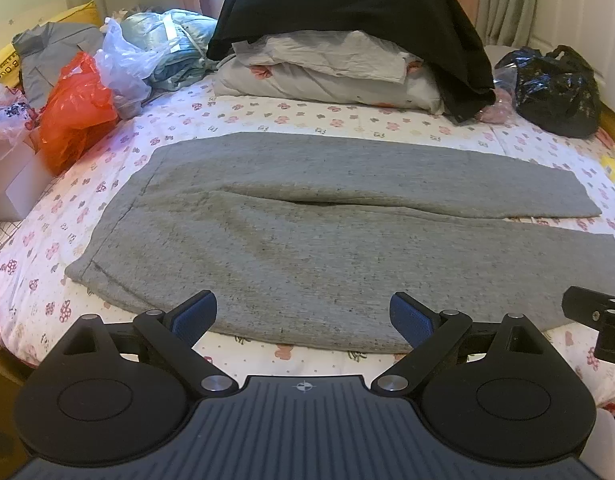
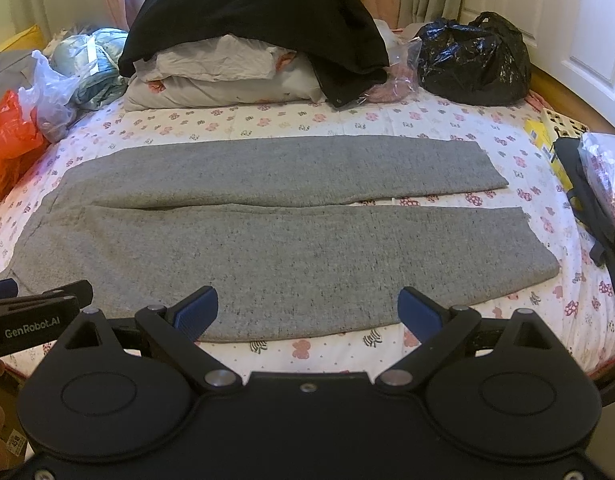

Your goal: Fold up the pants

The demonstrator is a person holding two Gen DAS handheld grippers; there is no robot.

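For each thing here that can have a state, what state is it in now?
grey pants: spread flat on the bed, unfolded, legs side by side
left gripper: open, holding nothing
right gripper: open, holding nothing
black plastic bag: tied shut
black garment: draped over the pillows

Floral bedsheet [image 2: 307, 118], black garment [image 2: 251, 12] over pillows [image 2: 211, 76], black bag [image 2: 473, 64], orange bag [image 1: 73, 110].
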